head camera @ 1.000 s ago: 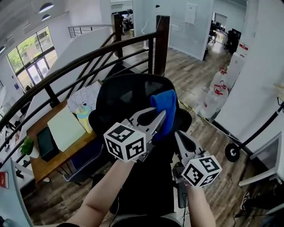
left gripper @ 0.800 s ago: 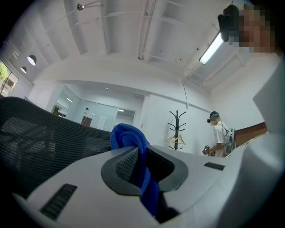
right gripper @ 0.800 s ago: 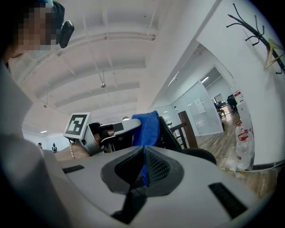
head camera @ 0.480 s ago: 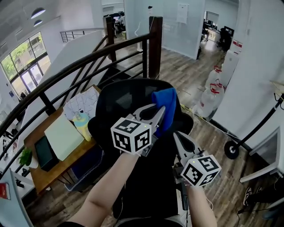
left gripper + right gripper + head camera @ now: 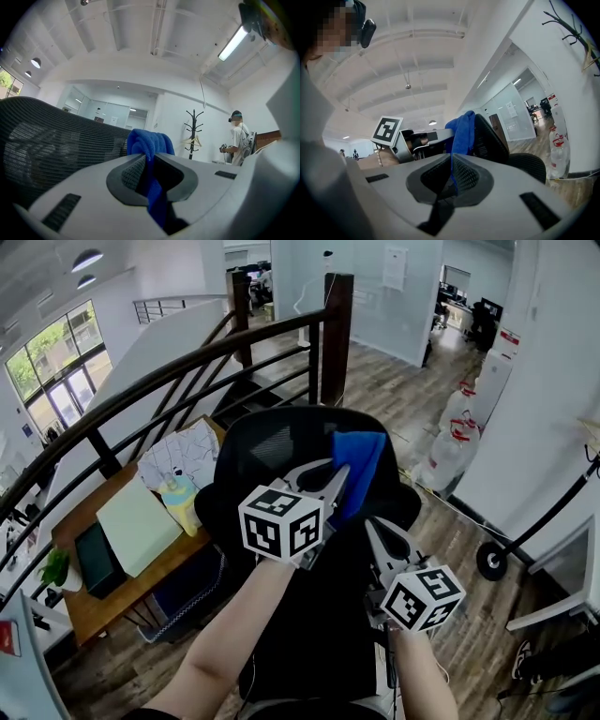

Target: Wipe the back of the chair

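Lower left of the head view: wooden tabletop (image 5: 89, 592) down below the dark railing (image 5: 141, 381), no change there.

Centre: black mesh chair back (image 5: 272, 442). It fills the left half of the left gripper view too.

Left gripper (image 5: 339, 474) is up at the top edge of the chair back, right of centre. Its fingers are clamped on the blue cloth (image 5: 361, 460), and the left gripper view shows the cloth pinched in the seam and bulging out above the tips (image 5: 145, 140).

Change vs 1 s ago: the cloth was a bunched lump at the tips. Now it lies wider and flatter against the mesh, shifted a bit to the right. The left marker cube (image 5: 279, 524) has hardly moved in frame.

Right gripper (image 5: 372, 524) is lower, just right of the left one, pointing up at the cloth's bottom edge, same spot as before. Its fingers are closed together. A thin blue line shows in the seam (image 5: 452, 161); can't tell if it nips the cloth or just lines up with it.

Far right: water jugs (image 5: 450, 442) on the floor by the wall.
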A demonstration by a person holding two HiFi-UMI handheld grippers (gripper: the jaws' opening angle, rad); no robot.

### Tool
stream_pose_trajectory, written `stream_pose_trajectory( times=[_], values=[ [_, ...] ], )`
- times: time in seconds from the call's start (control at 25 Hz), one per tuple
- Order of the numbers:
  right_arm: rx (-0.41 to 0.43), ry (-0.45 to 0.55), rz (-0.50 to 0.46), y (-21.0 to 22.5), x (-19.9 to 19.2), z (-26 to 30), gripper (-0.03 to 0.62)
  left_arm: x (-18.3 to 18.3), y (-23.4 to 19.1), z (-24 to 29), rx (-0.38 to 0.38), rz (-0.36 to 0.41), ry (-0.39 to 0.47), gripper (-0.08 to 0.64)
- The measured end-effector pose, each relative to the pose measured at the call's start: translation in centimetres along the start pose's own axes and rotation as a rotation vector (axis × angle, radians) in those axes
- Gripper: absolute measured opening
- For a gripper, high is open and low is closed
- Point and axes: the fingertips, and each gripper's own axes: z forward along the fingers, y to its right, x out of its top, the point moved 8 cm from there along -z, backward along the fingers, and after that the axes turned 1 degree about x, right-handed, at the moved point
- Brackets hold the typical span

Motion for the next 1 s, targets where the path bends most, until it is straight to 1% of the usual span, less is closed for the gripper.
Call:
stream_pose_trajectory(
  times=[0.28, 0.48, 0.8, 1.0],
  values=[
    [0.029, -0.038, -0.009, -0.7, -0.5, 1.2, 0.031, -0.1, -1.6, -1.7, 0.041, -0.017, 0.011, 0.049],
    [0.054, -0.061, -0.019, -1.9, -0.8, 2.1, 0.031, 0.0, -3.3, -3.8, 0.092, -0.033, 0.015, 0.049],
    [0.107, -0.094, -0.025, -4.3, -1.4, 3.8, 0.031, 0.7, -5.5, -7.6, 0.192, -0.046, 0.023, 0.049],
    [0.135, -0.106, -0.029, -5.8, -1.9, 4.5, 0.031, 1.1, -7.1, -10.4, 0.268, -0.051, 0.037, 0.049]
  ],
)
